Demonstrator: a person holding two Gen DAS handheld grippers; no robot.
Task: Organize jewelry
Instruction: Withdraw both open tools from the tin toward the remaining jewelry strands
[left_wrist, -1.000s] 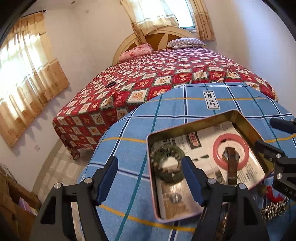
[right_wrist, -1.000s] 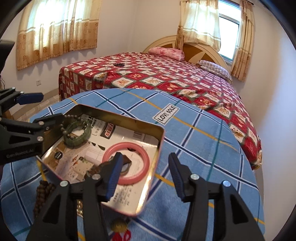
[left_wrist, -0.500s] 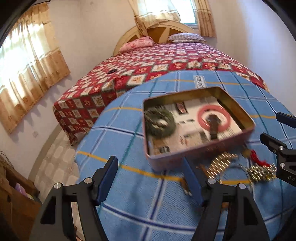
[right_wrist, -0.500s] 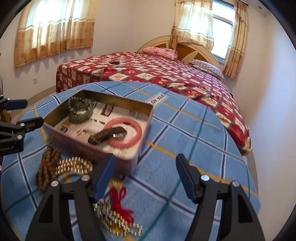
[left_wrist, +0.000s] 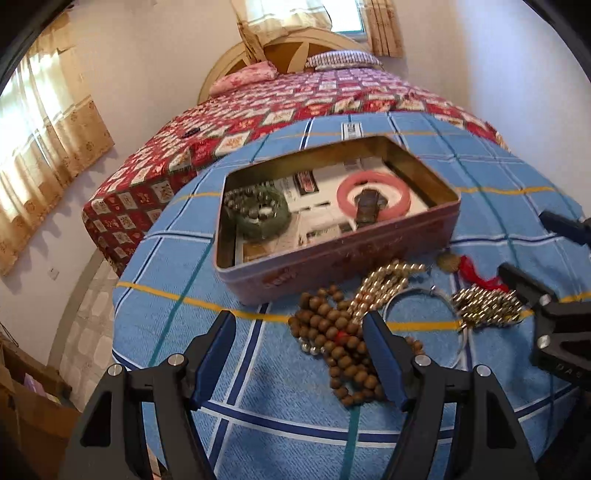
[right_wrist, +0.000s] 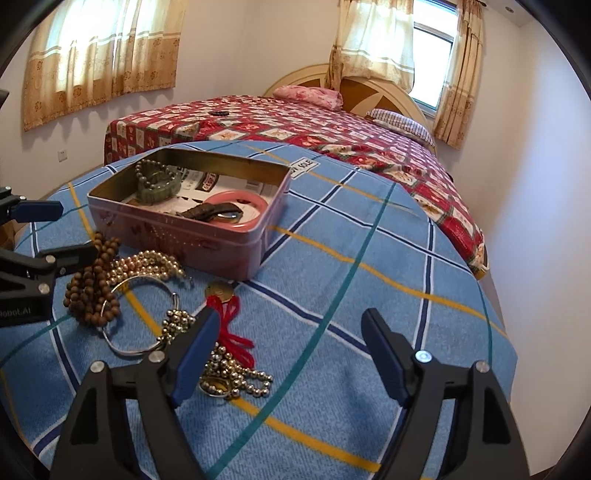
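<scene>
While right tool (right_wrist: 290, 345) opens empty, its finger hides silver beads (right_wrist: 236, 373) | left tool (left_wrist: 301, 343) wide, empty

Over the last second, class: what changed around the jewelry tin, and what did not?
Both claws pulled back from over the tin, so the loose beads on the blue cloth come into view. The right claw is opening, nothing between its jaws. The left claw stayed open and empty; the tin's contents are unchanged.
</scene>
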